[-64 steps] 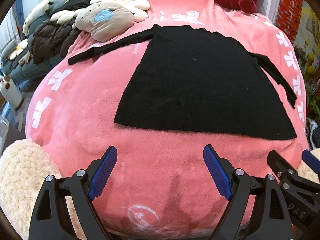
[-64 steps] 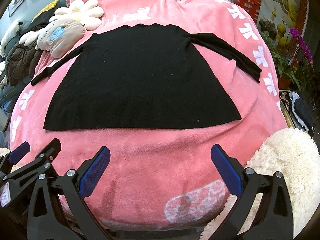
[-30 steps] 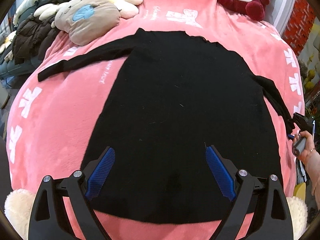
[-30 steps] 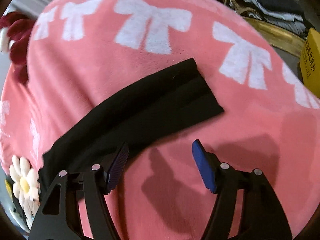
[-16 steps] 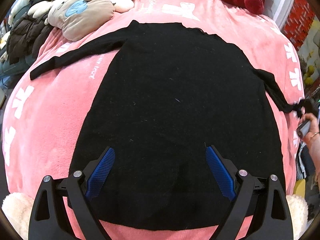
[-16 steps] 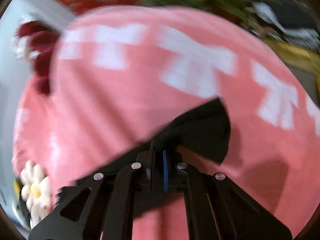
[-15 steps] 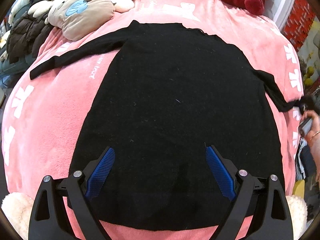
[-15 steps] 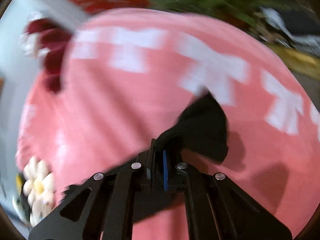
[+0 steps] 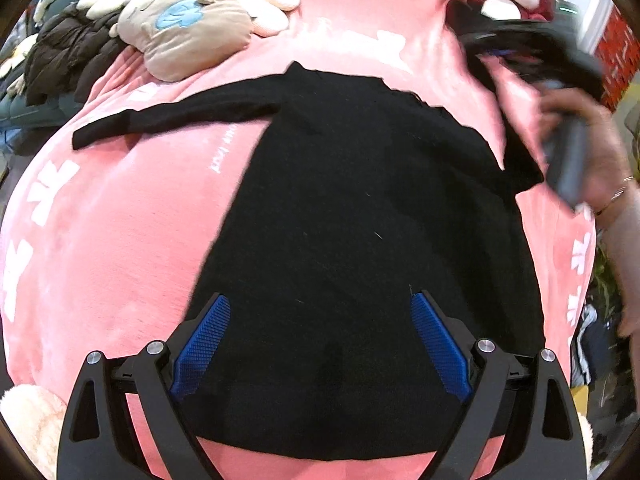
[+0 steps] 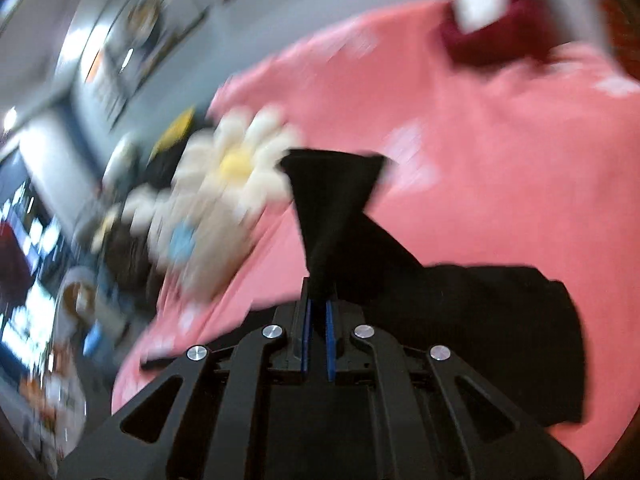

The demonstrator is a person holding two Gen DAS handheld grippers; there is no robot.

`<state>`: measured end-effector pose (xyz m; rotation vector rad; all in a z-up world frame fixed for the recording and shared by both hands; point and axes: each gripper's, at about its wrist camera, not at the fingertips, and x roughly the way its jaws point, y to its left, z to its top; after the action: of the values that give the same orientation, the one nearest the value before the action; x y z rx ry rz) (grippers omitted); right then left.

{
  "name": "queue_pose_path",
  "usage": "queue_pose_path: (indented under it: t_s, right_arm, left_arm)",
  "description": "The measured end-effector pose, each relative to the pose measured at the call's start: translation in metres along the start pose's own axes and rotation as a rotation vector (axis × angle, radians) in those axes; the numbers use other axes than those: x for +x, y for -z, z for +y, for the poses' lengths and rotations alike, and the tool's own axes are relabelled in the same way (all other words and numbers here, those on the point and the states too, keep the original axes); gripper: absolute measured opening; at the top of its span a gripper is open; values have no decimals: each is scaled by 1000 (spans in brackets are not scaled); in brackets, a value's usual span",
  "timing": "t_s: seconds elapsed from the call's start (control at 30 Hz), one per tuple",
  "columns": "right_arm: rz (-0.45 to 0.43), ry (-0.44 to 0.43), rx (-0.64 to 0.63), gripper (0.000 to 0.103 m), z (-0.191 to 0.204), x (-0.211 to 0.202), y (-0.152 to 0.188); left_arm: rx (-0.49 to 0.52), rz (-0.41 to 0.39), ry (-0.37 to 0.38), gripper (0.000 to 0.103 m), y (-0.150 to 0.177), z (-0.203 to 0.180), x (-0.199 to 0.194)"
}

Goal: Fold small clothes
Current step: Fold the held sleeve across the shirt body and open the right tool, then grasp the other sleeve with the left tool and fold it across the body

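the right gripper (image 10: pixel 316 320) is clenched on the sleeve cuff (image 10: pixel 332 200) of the black knit dress (image 9: pixel 360 240), lifting it at 12 o'clock. the left gripper (image 9: pixel 320 344) hangs released over the flared hem, spread flat on the pink blanket (image 9: pixel 120 220).

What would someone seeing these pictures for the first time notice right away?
A black long-sleeved garment lies spread over a bright pink blanket patterned with white bows, filling the middle of the left wrist view. The right tongs are shut on the end of one sleeve, lifted off the blanket. The left tongs hang open over the hem, with plush toys at the far edge.
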<state>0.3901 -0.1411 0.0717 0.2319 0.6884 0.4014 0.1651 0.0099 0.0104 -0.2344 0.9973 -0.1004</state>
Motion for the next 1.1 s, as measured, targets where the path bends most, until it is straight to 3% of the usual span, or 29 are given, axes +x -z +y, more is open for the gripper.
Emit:
queue_pose_path:
  t_s: [0.07,0.13,0.2,0.27,0.33,0.43,0.5,0.6,0.67,0.73,0.77,0.8,0.83,0.87,0.9,0.93,1.03,1.1]
  right_arm:
    - [157,34,-86,9,23,50,30]
    - [218,60,-136,9,32,63,58]
    - [205,72,-139,13,36,45,75]
    - [151,116,-96,31,14,9,81]
    - [96,201,-61,40,-15,-25,92]
    - [92,369,-44,40,-65,-60,109]
    - [110,425,6,40,-95,-69,114]
    - [117,452,68,40,-131,-78,114]
    - [119,439,87,40,-145,-77,114]
    - [120,426,93,40,-157,-74,118]
    - [121,421,96,40,-157,-67,119]
    - [123,412,105,40,-162,-63,117]
    - [128,395,117,40,-166,-59,115]
    - [127,383,128,37,-166,-51,114]
    - [124,370,135,35,-168,-48,112]
    - [125,364,132,31,-169,-45,109]
    - [83,407,112,27,-171,-54,100]
    - [61,452,106,28,-172,-64,97]
  left_arm:
    - [-19,2,2,90,-5,9,-1]
    - [-44,10,19,90,-16,18,1]
    - [-69,7,42,90,-27,26,2]
    - [-96,-1,83,90,-48,34,7]
    - [-110,-8,124,90,-74,34,19]
    - [-126,6,162,93,-115,23,49]
    - [-162,50,160,93,-141,13,82]
    - [-243,144,145,93,-161,6,133]
    - [-332,198,174,93,-166,4,160]
    - [-370,179,151,91,-168,3,167]
    - [-365,156,157,84,-172,-1,167]
    - [-329,133,191,56,-178,-8,167]
    - [-293,135,225,34,-184,-13,168]
    - [-259,145,266,0,-190,-17,169]
    - [-237,151,317,0,-200,-23,170]
    - [-223,129,317,0,-207,-27,165]
    - [-123,-22,269,0,-245,-39,140]
    - [-110,-79,244,0,-263,-36,129]
